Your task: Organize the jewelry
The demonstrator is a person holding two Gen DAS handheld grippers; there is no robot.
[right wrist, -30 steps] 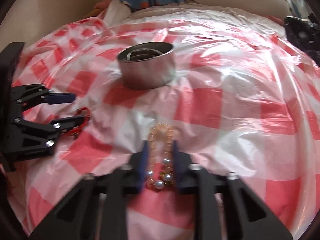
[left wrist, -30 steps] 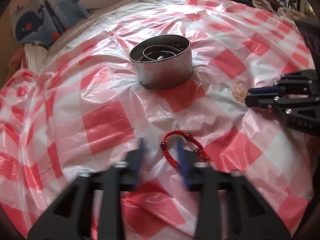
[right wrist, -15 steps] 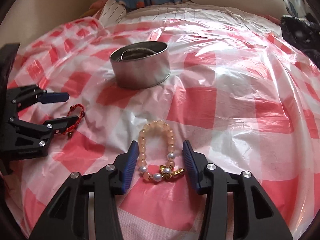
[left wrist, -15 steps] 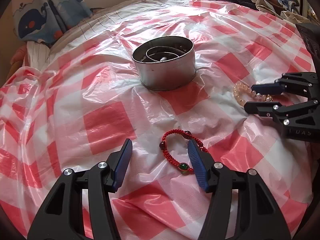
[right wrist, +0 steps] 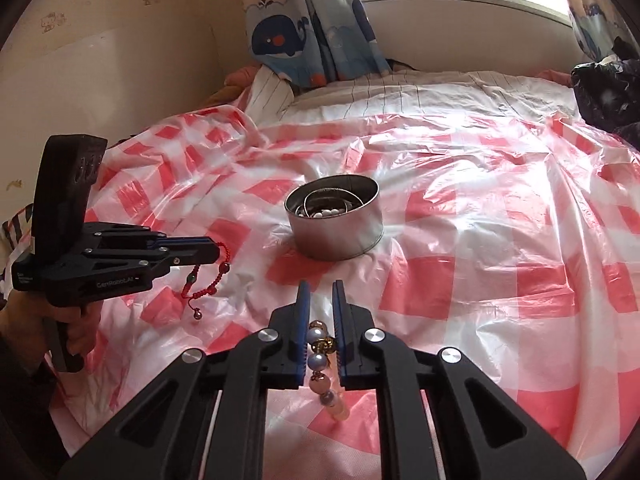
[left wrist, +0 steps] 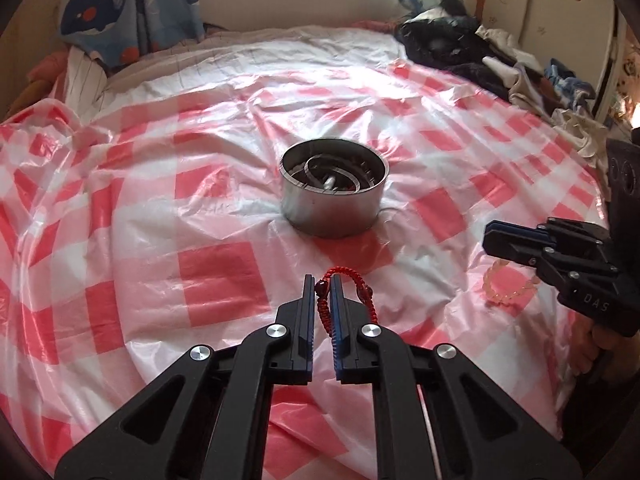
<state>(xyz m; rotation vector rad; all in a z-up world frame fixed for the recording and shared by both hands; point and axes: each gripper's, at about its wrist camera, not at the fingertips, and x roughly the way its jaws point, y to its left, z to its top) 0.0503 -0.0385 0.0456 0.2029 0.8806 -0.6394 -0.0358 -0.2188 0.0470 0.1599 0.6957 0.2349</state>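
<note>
Left gripper (left wrist: 321, 280): black angular plastic arms with silver screws, blue ribbed pads, jaws clamped on the red bracelet (left wrist: 326, 300). Braided red cord pinched between the pads, a loop with dark round beads sticking out past the tips and curving to the right. In the right wrist view, same bracelet (right wrist: 208, 276) dangling from the tips clear of the sheet, knotted tail with a small bead at the bottom.

Right gripper (right wrist: 320, 286): same black build, jaws closed on the bead bracelet (right wrist: 320, 350). Smooth round beads, pearly grey and pale peach, with a small gold metal charm, held between the blue pads well behind the tips; rest of the strand hanging down under the jaws. From the left wrist view, peach beads (left wrist: 508, 288) drooping below the right gripper.

Straight ahead of both pairs of jaws, well apart: round tin (right wrist: 334, 218), shiny metal, low straight wall, open top, a thin metal ring and small white beads inside. Underneath everything, a glossy crinkled plastic sheet (right wrist: 480, 240), red and white checks.
</note>
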